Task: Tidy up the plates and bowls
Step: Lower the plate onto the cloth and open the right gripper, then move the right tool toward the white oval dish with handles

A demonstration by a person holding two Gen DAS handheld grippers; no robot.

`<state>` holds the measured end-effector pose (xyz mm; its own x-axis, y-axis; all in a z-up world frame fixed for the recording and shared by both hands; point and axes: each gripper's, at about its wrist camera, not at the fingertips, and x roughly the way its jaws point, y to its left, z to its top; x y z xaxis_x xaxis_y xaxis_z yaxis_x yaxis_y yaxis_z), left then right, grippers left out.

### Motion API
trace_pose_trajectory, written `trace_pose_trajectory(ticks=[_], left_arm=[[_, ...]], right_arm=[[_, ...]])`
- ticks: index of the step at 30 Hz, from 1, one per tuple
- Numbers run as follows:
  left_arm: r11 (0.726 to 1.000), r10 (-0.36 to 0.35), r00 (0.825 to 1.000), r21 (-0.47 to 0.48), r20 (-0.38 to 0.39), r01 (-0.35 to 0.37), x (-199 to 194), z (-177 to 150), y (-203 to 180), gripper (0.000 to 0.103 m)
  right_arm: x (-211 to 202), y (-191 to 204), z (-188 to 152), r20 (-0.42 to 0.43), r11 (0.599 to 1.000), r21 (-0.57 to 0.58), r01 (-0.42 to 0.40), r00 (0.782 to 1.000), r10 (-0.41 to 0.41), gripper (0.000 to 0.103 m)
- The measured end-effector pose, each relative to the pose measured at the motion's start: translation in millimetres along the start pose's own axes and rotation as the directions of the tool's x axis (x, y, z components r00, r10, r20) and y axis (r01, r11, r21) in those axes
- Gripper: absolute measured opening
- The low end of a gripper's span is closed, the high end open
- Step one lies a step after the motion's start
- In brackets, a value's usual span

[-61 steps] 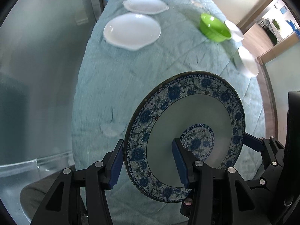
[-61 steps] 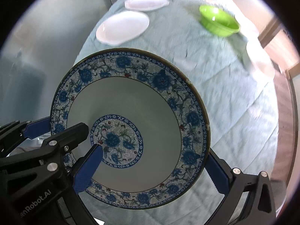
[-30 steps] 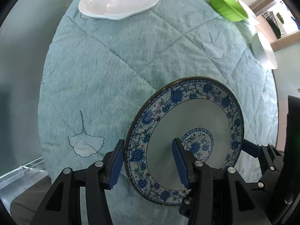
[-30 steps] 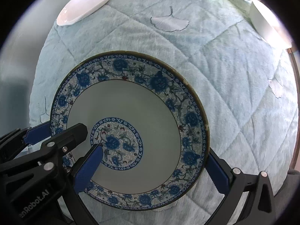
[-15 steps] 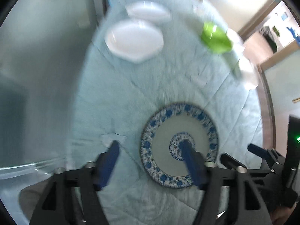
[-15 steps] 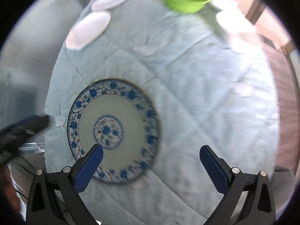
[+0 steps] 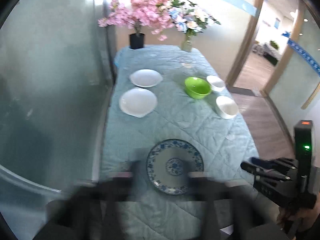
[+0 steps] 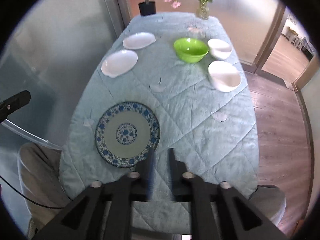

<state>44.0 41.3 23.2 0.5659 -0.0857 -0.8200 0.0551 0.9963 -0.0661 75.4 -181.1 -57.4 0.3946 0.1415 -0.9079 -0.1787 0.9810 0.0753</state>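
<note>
Both tools have let go; blue-patterned plate (image 8: 127,134) now lies flat.

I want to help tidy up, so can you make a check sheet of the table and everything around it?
Surface: table covered by a light blue quilted cloth.
Job's things: blue plate lying flat near the front; two white plates far left; green bowl and two white bowls far right; nothing stacked.
Clutter: black flower pot and glass vase at the far end.
Grippers: left gripper open over the blue plate, jaws just opening; right gripper open and empty, jaws just closing.
Cables: thin dark cable beside the grey chair.
Surroundings: wooden floor, doorway on the right.
</note>
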Motion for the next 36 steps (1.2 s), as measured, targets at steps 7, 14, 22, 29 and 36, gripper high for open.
trace_pose_trajectory(ticks=[7,14,22,29,36], left_arm=[[0.995,0.099,0.993,0.0,0.059,-0.099,-29,-4,-14,0.101],[0.992,0.118,0.988,0.041,0.1,-0.122,-62,3,-28,0.101],[0.996,0.065,0.995,0.048,0.073,-0.069,-80,47,-25,0.101],[0.997,0.073,0.995,0.024,0.072,-0.075,-87,106,0,0.101],[0.997,0.075,0.993,0.02,0.09,-0.077,-86,185,29,0.101]], right_arm=[[-35,-12,-11,0.081,1.0,0.019,-0.013,0.997,0.011,0.102],[-53,-30,-15,0.111,0.997,0.07,-0.013,0.994,0.005,0.102],[-77,-38,24,0.12,1.0,-0.009,-0.007,0.993,0.008,0.102],[-100,-39,86,0.173,0.999,-0.041,0.005,0.985,0.002,0.102],[-116,-36,170,0.208,0.996,-0.092,-0.01,0.978,0.029,0.102]])
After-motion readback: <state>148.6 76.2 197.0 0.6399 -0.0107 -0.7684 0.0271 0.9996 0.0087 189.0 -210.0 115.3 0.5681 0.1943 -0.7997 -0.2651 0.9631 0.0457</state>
